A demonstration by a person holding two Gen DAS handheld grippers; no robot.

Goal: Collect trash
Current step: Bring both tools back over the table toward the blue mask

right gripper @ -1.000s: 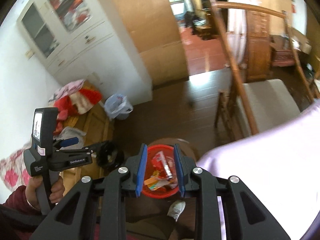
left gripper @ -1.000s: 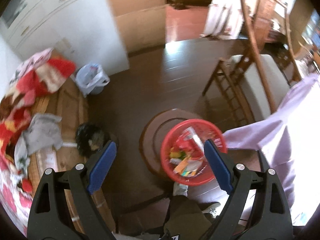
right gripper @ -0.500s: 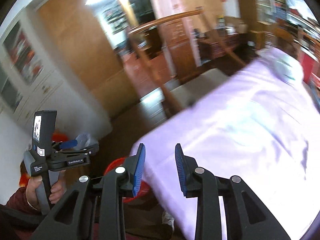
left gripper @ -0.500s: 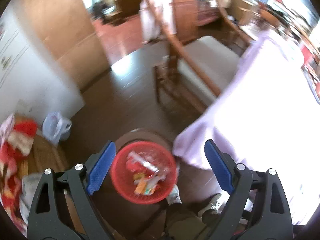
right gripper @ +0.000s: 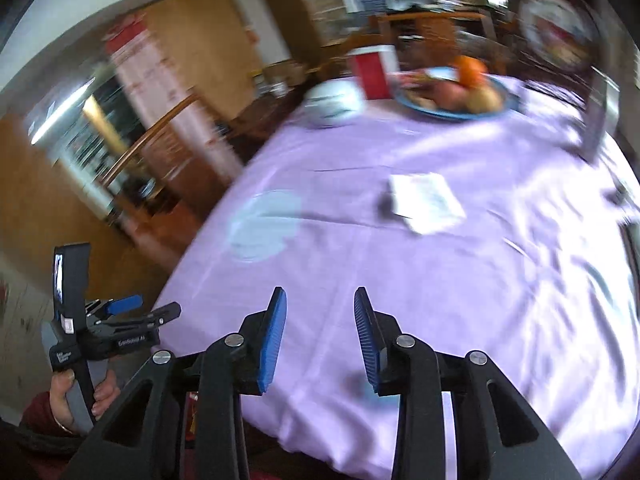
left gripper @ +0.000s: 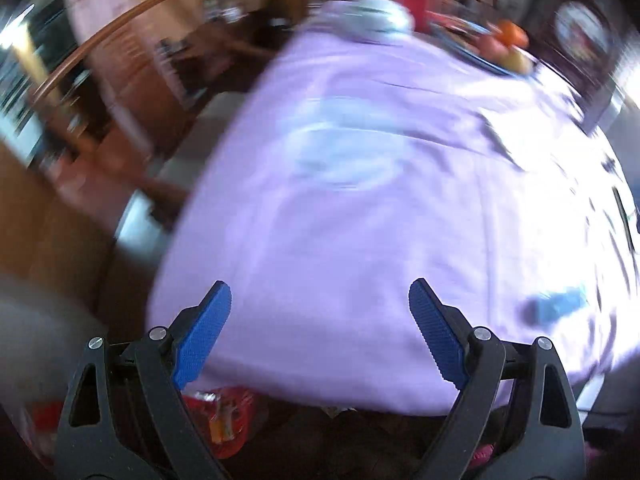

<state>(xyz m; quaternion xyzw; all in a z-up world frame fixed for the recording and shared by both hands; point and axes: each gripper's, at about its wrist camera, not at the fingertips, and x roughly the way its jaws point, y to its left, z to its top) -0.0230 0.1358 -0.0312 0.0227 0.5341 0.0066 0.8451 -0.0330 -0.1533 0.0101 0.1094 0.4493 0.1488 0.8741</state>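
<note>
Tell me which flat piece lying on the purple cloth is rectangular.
The white paper napkin, toward the fruit plate; the pale blue piece near the table's left edge is rounded.

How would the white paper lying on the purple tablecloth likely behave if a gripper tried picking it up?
The white paper lies flat and thin, so it is probably light and floppy. Flush on the tablecloth, its edge may be hard to catch, and pushing could bunch the cloth.
</note>
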